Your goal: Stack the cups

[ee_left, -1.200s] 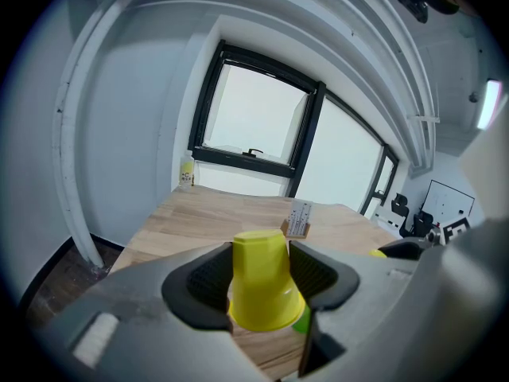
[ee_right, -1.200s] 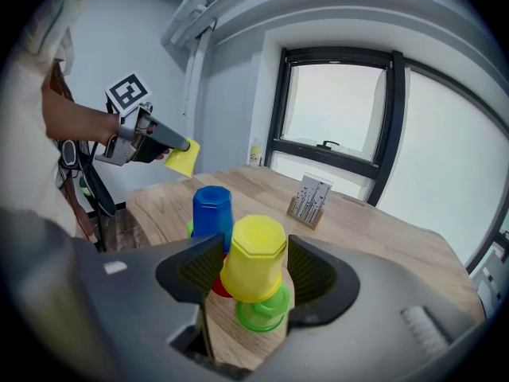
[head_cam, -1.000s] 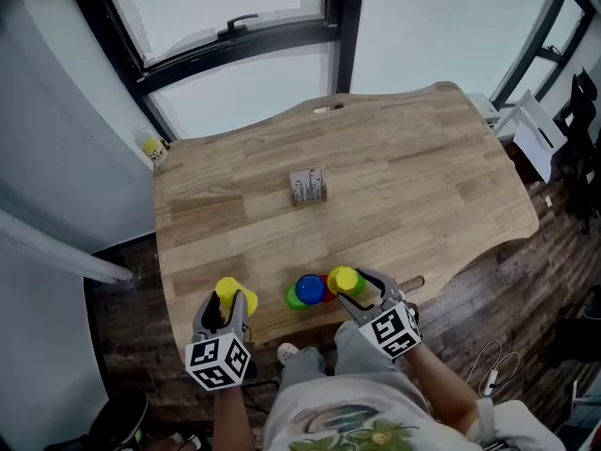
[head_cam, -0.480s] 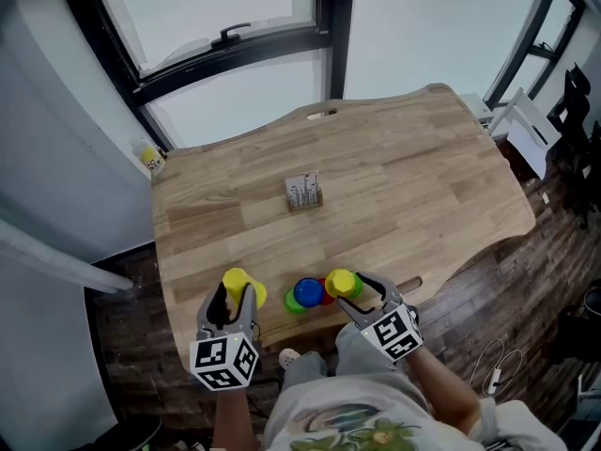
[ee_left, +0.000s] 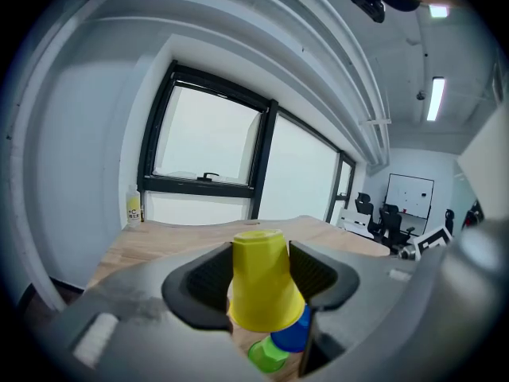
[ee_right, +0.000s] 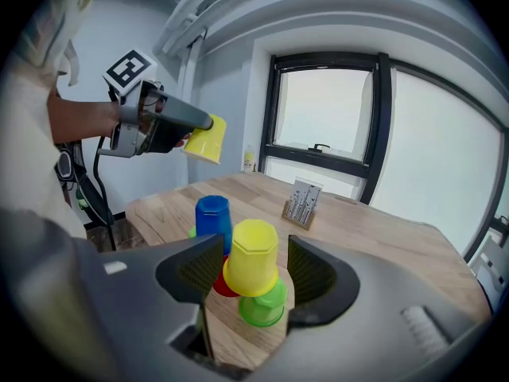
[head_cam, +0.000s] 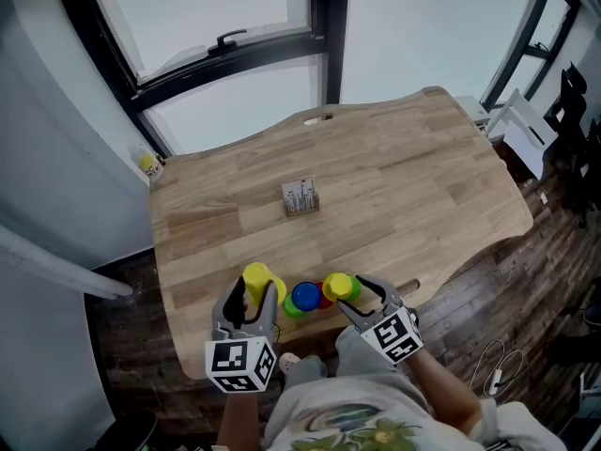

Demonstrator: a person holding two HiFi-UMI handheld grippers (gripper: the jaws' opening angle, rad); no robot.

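Note:
My left gripper is shut on an upside-down yellow cup and holds it in the air, just left of a blue cup. In the left gripper view that yellow cup fills the gap between the jaws, with the blue cup and a green cup below it. My right gripper is shut on a second yellow cup, which sits over a green cup. A red cup lies between that pair and the blue cup.
The cups cluster at the near edge of the wooden table. A small card holder stands mid-table. A bottle sits on the sill at the far left. Chairs and a rack stand to the right of the table.
My left gripper has risen and moved right with its yellow cup, closing on the blue cup. The right gripper and its cups have stayed put.

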